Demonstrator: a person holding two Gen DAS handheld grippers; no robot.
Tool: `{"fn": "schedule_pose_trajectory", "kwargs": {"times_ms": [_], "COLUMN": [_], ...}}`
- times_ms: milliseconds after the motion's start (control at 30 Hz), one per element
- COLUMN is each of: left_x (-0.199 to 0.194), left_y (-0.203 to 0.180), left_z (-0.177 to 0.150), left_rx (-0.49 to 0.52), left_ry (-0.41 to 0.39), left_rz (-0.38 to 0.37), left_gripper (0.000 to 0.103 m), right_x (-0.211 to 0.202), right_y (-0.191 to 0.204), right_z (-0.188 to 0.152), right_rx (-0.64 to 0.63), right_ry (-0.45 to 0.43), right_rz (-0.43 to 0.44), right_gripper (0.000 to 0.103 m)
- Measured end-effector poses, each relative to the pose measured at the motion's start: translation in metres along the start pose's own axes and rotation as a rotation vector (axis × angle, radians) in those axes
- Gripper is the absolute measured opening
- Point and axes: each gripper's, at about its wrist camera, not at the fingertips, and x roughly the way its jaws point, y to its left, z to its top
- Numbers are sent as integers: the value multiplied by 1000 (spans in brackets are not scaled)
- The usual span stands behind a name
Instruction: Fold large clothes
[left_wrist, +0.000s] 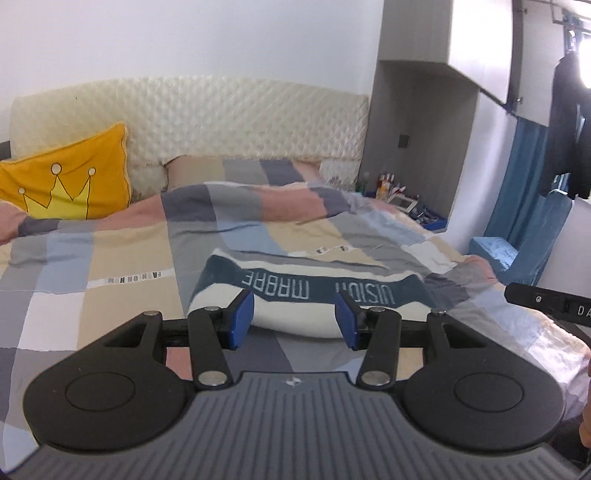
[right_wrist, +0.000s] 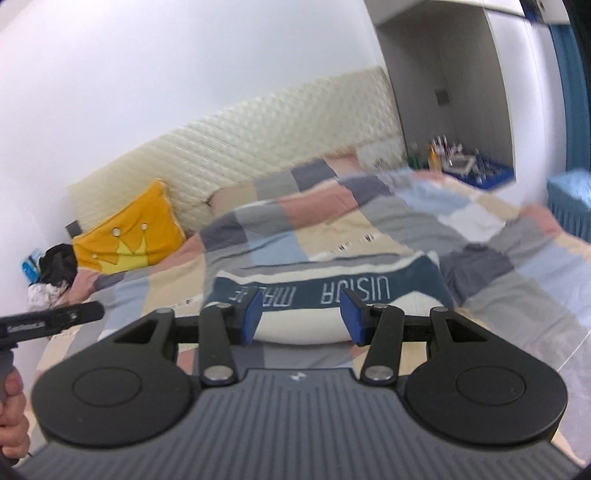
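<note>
Both hand-held grippers hang above the bed (left_wrist: 122, 258), nothing in either! The left hand-held gripper (left_wrist: 293, 319) shows its 2 blue pads parted about halfway, empty air between. The right hand-held gripper (right_wrist: 301, 315) matches it, half open and holding nothing. The folded sweater (left_wrist: 314, 291), cream with a teal lettered band, lies at centre frame on the patchwork quilt (left_wrist: 258, 206). Upper left, a yellow crown cushion (left_wrist: 70, 184).
</note>
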Motion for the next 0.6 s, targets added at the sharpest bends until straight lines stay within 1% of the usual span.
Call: {"fn": "schedule_pose_trajectory", "kwargs": {"times_ms": [133, 267, 367, 433, 600], "left_x": [-36, -61, -77, -87, -104], "left_y": [-11, -17, -21, -24, -25], "left_z": [-15, -30, -44, -54, -73], "left_rx": [20, 19, 19, 29, 21], "left_ry": [-42, -56, -60, -71, -75], "left_rz": [20, 15, 14, 29, 17], "left_gripper": [55, 55, 55, 55, 55], "right_x": [-34, -58, -69, -74, -83], "right_y": [17, 32, 43, 46, 49], "right_z": [-10, -23, -35, -42, -54], "right_rx": [-58, -129, -180, -187, -184], "right_ry": [-26, -56, -62, -68, -81], "right_rz": [1, -11, -9, -11, -18], "right_gripper": [51, 51, 50, 50, 50]}}
